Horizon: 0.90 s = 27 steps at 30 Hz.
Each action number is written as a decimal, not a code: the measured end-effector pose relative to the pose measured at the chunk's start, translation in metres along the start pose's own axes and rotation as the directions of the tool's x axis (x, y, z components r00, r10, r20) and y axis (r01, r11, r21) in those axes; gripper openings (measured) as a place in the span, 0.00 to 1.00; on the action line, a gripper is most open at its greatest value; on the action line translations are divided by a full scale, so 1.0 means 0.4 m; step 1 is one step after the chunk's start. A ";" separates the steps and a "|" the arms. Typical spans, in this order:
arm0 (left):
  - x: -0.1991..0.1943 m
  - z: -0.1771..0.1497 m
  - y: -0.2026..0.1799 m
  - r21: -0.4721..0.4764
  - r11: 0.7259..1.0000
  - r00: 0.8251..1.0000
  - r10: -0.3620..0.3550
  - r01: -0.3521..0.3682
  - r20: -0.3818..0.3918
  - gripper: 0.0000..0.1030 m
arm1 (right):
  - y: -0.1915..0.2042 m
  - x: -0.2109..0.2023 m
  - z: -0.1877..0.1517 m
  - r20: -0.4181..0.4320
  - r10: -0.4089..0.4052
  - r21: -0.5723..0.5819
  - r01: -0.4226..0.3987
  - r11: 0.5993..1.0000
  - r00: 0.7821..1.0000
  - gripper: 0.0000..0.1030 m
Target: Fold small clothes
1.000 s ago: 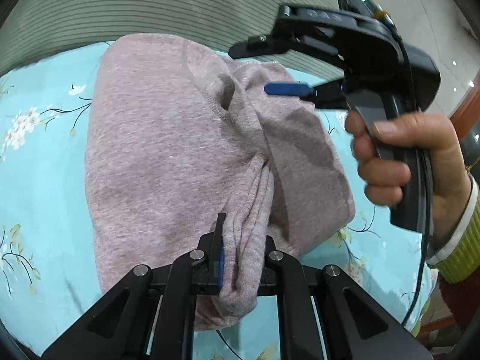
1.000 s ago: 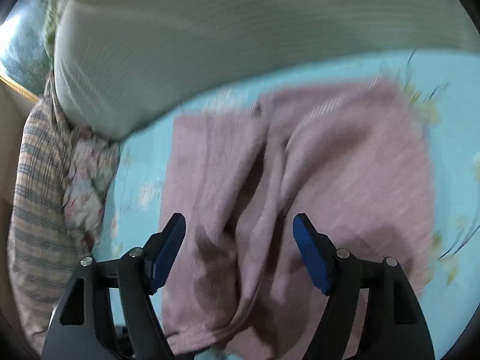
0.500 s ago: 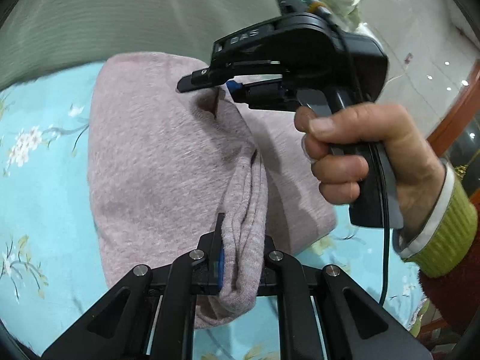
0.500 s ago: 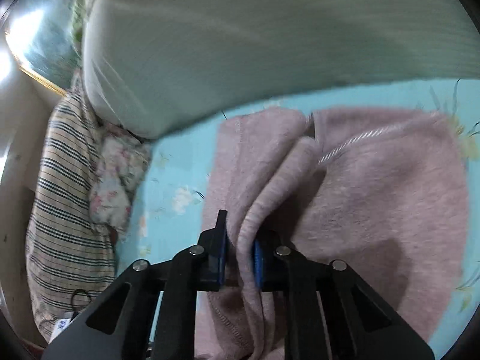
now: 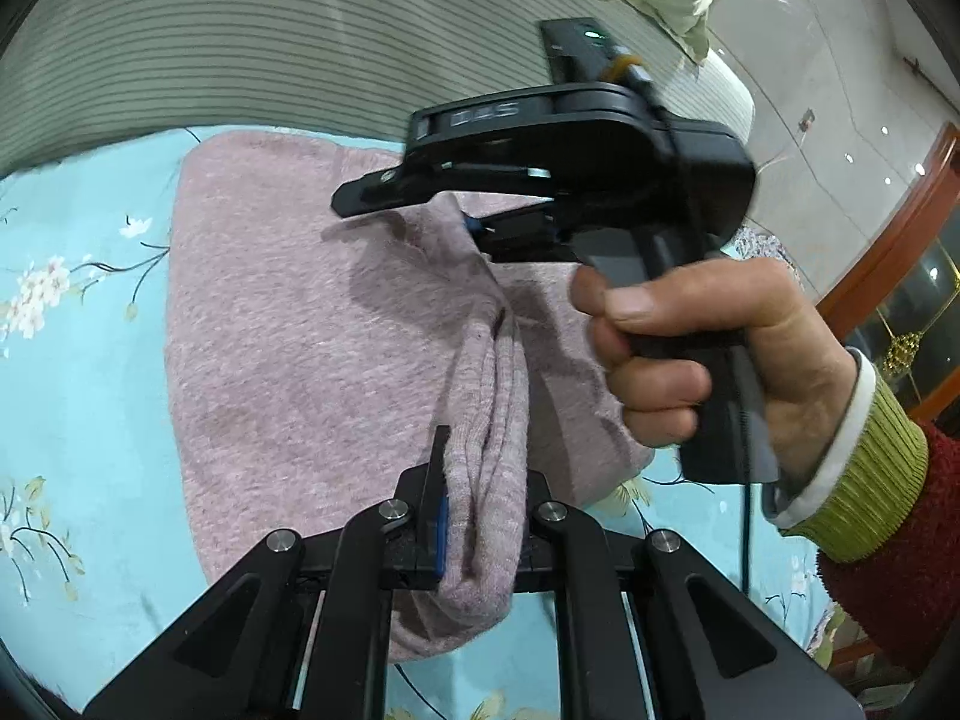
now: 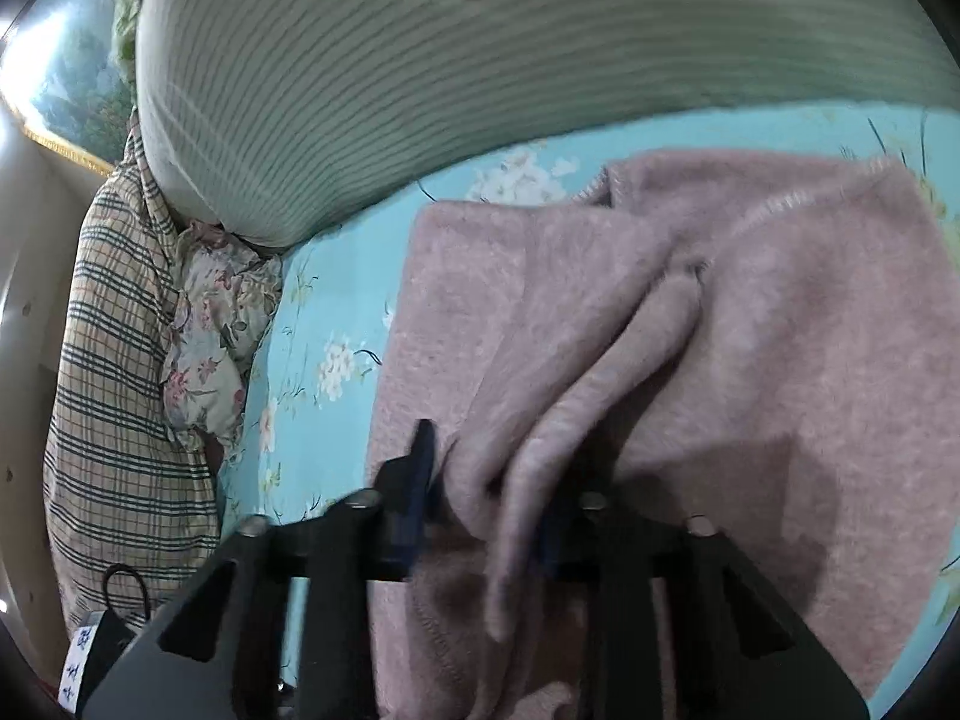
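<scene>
A mauve knit garment [image 5: 300, 348] lies spread on a light blue flowered sheet [image 5: 78, 312]. My left gripper [image 5: 480, 510] is shut on a bunched fold of its near edge, and the pinched cloth hangs down between the fingers. In the left wrist view my right gripper [image 5: 465, 219], held by a hand [image 5: 708, 360], is shut on the garment's far edge, lifting a ridge of cloth. In the right wrist view the garment [image 6: 780, 330] rises in folds into the right gripper [image 6: 486, 498], whose jaws pinch a thick fold.
A large green striped cushion [image 6: 480, 72] lies along the far side of the sheet. A plaid pillow [image 6: 114, 372] and a floral pillow [image 6: 222, 312] sit at the left in the right wrist view. A tiled floor [image 5: 840, 60] and wooden furniture show beyond the bed.
The right gripper went from wide open over the garment to shut on a fold of it, then drew that fold toward the left gripper. The left gripper kept its grip.
</scene>
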<state>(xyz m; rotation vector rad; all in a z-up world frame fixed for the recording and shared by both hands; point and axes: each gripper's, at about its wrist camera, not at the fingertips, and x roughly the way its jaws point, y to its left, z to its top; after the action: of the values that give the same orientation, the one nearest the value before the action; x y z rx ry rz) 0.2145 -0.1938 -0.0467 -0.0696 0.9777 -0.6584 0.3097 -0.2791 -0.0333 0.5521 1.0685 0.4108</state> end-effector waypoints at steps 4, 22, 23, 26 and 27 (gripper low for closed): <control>-0.044 0.005 -0.015 0.018 1.000 1.000 -0.002 0.001 0.030 0.10 | 0.060 -0.079 0.017 0.082 0.028 -0.100 -0.020 0.995 0.996 0.12; 0.207 -0.001 -0.114 0.083 0.989 0.985 -0.107 0.119 -0.135 0.10 | -0.194 -0.208 -0.027 0.206 -0.122 0.014 0.122 0.992 0.971 0.11; 0.205 0.000 -0.114 0.081 0.989 0.985 -0.111 0.122 -0.133 0.10 | -0.183 -0.220 -0.030 0.234 -0.119 0.007 0.121 0.993 0.965 0.11; 0.187 0.006 -0.115 0.095 0.985 0.985 -0.134 0.145 -0.111 0.10 | -0.167 -0.243 -0.032 0.281 -0.133 -0.001 0.138 0.990 0.951 0.11; 0.181 0.009 -0.122 0.106 0.983 0.985 -0.139 0.150 -0.104 0.10 | -0.174 -0.241 -0.028 0.270 -0.151 0.006 0.155 0.988 0.951 0.11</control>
<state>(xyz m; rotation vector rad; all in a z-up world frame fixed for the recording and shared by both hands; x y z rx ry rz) 0.2215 -0.2734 -0.0819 -0.0084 1.0324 -0.8567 0.2618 -0.3863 -0.0116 0.4918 0.8378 0.2001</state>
